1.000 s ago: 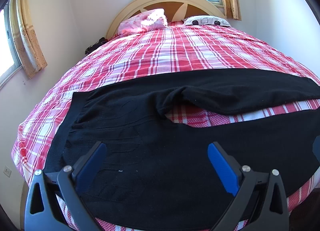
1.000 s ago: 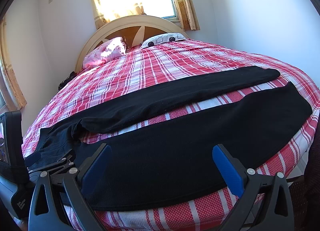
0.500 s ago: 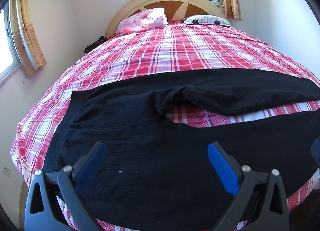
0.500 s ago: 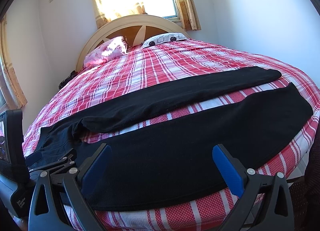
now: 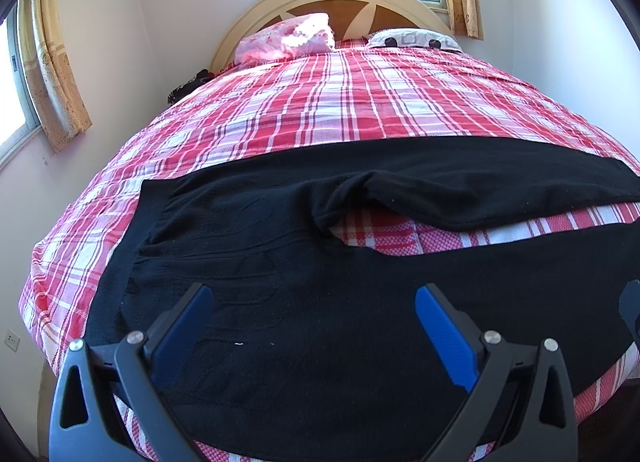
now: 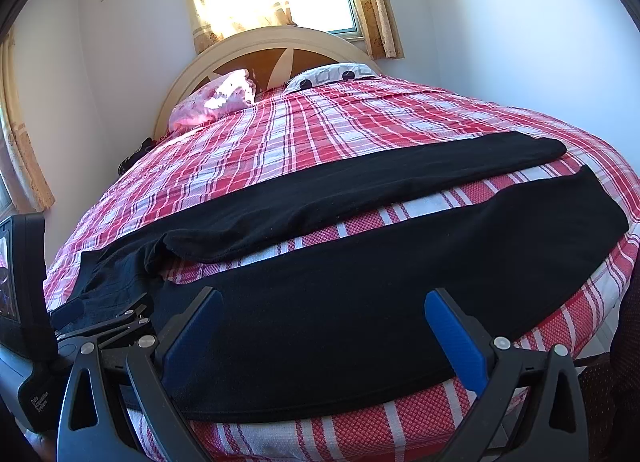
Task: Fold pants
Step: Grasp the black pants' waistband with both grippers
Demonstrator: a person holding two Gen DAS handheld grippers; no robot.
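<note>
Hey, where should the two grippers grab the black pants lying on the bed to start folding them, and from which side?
Grip the near leg of the black fabric pants along its front edge, which runs by the edge of the red plaid bedspread. Come in low from the foot of the bed: left gripper near the waistband, right gripper toward the cuff. The open jaws could slide around that edge.

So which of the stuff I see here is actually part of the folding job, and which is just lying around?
Part of the job:
- black knit pants, spread flat
- left tongs, open
- right tongs, open

Just lying about:
- red-and-white plaid bedspread
- pink ruffled pillow
- white pillow with black dots
- beige curtains
</note>
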